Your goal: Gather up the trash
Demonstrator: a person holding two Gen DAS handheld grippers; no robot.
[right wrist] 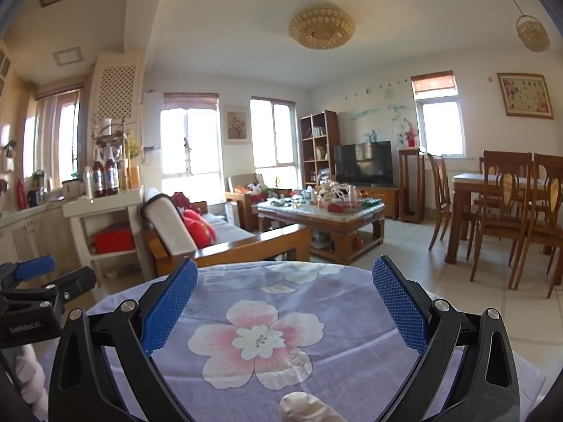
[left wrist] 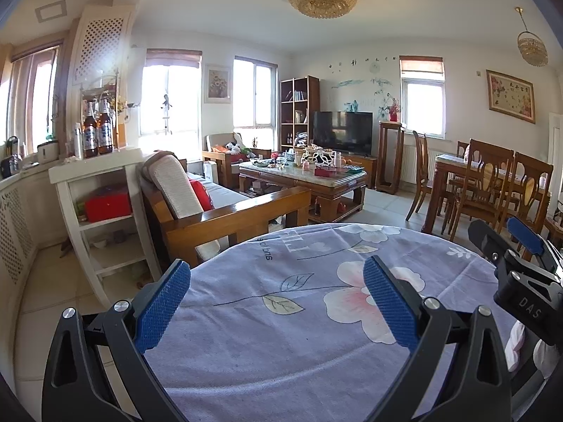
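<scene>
So both grippers were hanging over a round table covered in a lavender cloth with pink flowers point(left wrist: 316, 334), looking out into a living room. The left gripper point(left wrist: 278, 302) had its blue-padded fingers point(left wrist: 162, 302) spread wide with nothing between them, and the right gripper point(right wrist: 285, 306) was just as wide open and empty, sitting right over a big pink blossom print point(right wrist: 257, 343). Each one showed up at the edge of the other's camera, so they were side by side. Couldn't make out any actual trash on the cloth; a pale rounded thing point(right wrist: 306, 408) poked in at the bottom of the right view, no clue what it was. The cluttered wooden coffee table with a marble top point(left wrist: 306, 183) stood well apart, past the wooden-armed sofa point(left wrist: 225, 211).
</scene>
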